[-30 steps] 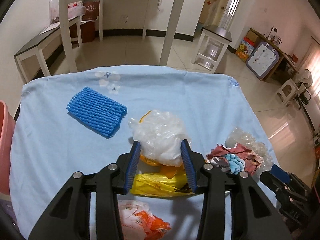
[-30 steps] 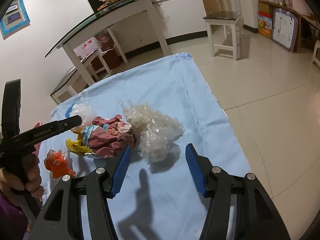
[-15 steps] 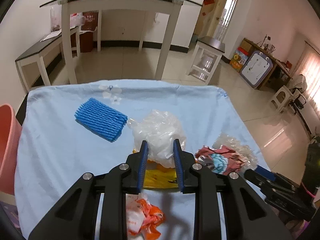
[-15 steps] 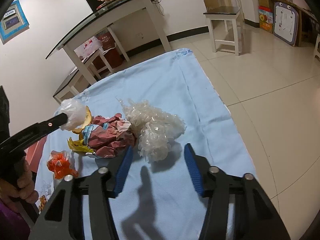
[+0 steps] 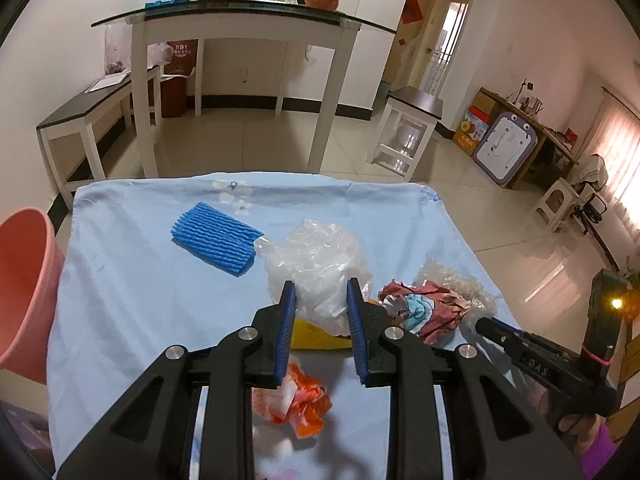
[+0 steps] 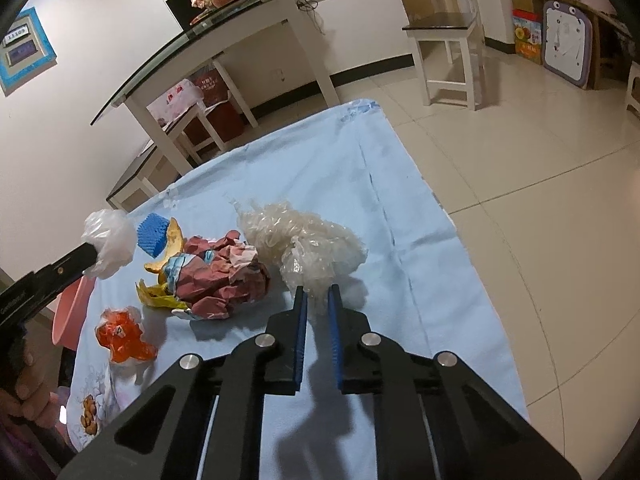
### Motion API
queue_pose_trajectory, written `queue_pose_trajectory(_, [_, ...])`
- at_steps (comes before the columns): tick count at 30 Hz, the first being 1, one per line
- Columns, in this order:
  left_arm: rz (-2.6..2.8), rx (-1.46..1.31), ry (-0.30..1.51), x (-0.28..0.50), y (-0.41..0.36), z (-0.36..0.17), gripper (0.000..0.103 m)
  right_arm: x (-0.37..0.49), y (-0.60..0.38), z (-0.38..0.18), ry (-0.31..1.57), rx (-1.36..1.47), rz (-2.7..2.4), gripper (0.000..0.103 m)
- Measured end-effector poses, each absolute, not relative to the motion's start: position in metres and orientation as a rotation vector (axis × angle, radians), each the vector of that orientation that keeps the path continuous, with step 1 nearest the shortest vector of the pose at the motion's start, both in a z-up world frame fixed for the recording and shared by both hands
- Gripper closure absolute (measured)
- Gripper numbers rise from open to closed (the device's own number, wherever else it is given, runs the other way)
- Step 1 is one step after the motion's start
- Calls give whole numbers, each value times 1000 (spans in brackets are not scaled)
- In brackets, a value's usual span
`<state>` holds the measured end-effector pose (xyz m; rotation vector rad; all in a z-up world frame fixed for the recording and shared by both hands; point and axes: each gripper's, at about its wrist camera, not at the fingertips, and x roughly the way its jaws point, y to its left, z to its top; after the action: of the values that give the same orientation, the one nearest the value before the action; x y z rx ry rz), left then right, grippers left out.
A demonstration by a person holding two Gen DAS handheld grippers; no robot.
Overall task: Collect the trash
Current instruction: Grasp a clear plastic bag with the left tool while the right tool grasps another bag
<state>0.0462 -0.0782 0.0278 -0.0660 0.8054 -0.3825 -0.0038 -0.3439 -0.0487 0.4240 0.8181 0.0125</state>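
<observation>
My left gripper (image 5: 320,300) is shut on a white plastic bag (image 5: 316,268) and holds it a little above the blue tablecloth (image 5: 132,300). The right wrist view shows that bag (image 6: 108,240) hanging at the left gripper's tip. My right gripper (image 6: 318,294) has its jaws closing to a narrow gap, pinching the near tip of a crinkled clear plastic wrap (image 6: 304,240) that lies on the cloth. A crumpled red paper (image 6: 224,276) lies just left of the wrap, with yellow peel (image 6: 160,292) beside it.
A blue foam net (image 5: 216,244) lies far left on the cloth and an orange wrapper (image 5: 296,400) near its front edge. A pink bucket (image 5: 24,280) stands off the table's left side. The cloth's right edge drops to tiled floor (image 6: 520,160).
The left gripper closed on the white bag and raised it off the yellow peel. The right gripper's jaws went from wide open to pinched on the clear wrap, without moving.
</observation>
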Motion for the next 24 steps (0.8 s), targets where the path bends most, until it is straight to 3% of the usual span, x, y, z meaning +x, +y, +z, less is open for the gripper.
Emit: queue_pose_trajectory(24, [-270, -133, 769, 16, -14, 39, 78, -20, -311, 14, 674, 346, 60, 95])
